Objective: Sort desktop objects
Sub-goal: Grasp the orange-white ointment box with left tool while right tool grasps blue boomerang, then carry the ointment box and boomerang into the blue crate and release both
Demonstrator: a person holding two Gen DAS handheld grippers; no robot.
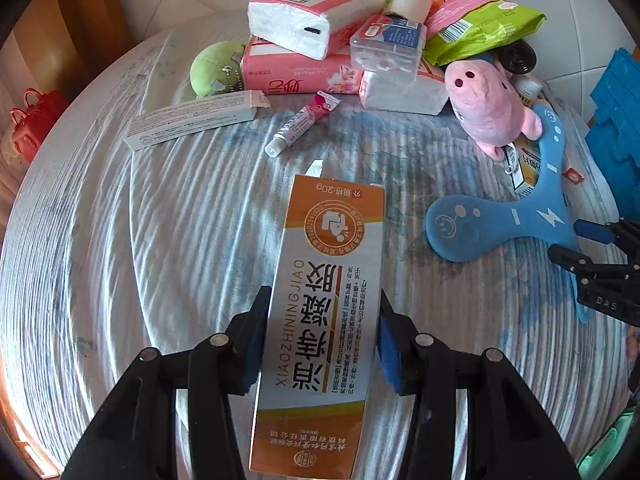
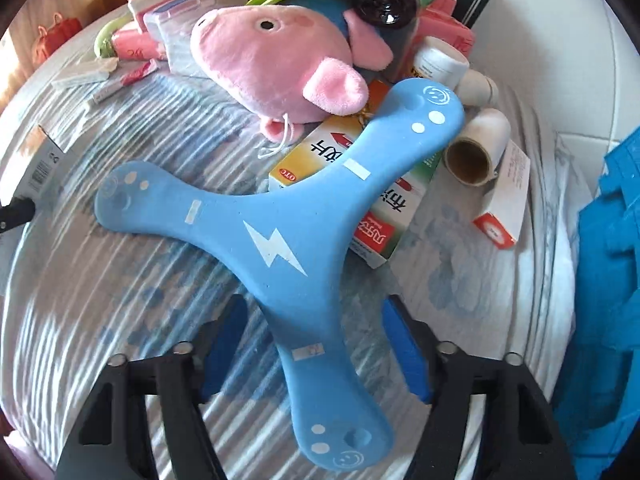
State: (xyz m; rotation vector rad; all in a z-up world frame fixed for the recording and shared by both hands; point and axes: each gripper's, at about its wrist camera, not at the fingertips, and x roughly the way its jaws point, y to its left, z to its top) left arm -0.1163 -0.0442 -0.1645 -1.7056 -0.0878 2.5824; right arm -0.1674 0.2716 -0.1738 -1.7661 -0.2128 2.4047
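My left gripper (image 1: 320,340) is shut on an orange-and-white medicine box (image 1: 332,264), its blue pads pressing the box's long sides, above the striped cloth. A blue three-armed boomerang (image 2: 308,216) lies on the cloth, one arm resting on a yellow-green medicine box (image 2: 320,156). My right gripper (image 2: 316,344) stands open over the boomerang's near arm, with a gap on each side of it. In the left wrist view the boomerang (image 1: 500,224) sits at the right, the right gripper (image 1: 580,244) at its edge.
A pink pig plush (image 2: 272,60) lies behind the boomerang. Tissue packs (image 1: 304,20), a green plush (image 1: 216,66), a small tube (image 1: 300,124) and a long white box (image 1: 192,120) crowd the far side. Paper rolls (image 2: 476,148) and a blue crate (image 2: 608,280) are at the right.
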